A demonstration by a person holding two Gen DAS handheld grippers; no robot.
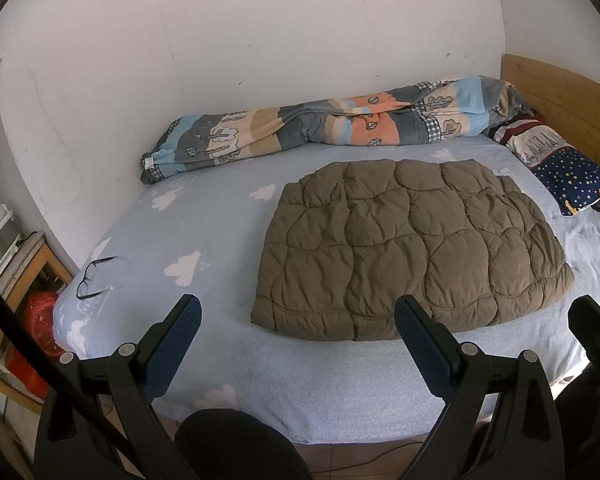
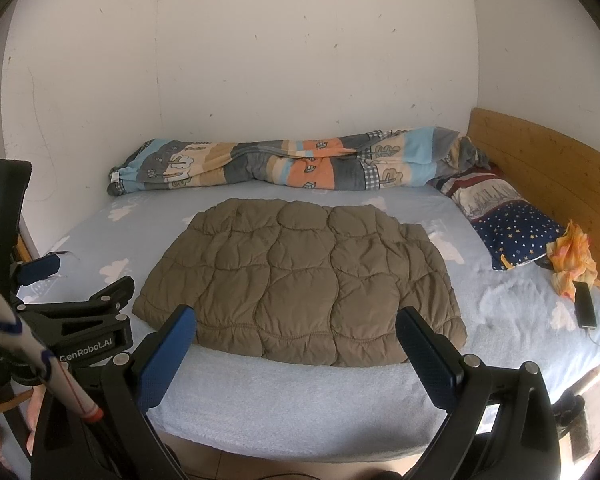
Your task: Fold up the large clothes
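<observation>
An olive-brown quilted jacket [image 1: 412,248] lies folded flat on the light blue bed sheet [image 1: 204,240]; it also shows in the right wrist view [image 2: 300,284]. My left gripper [image 1: 298,320] is open and empty, held above the bed's near edge, just short of the jacket's near hem. My right gripper [image 2: 296,330] is open and empty, its fingers straddling the jacket's near hem from above. The left gripper also shows at the left of the right wrist view [image 2: 84,280].
A rolled patterned duvet [image 1: 328,124] lies along the wall. Pillows [image 2: 504,220] sit by the wooden headboard [image 2: 548,168]. An orange cloth [image 2: 572,260] and a phone [image 2: 586,304] lie at the right edge. Glasses [image 1: 96,276] lie on the left corner. A wooden shelf [image 1: 20,292] stands left of the bed.
</observation>
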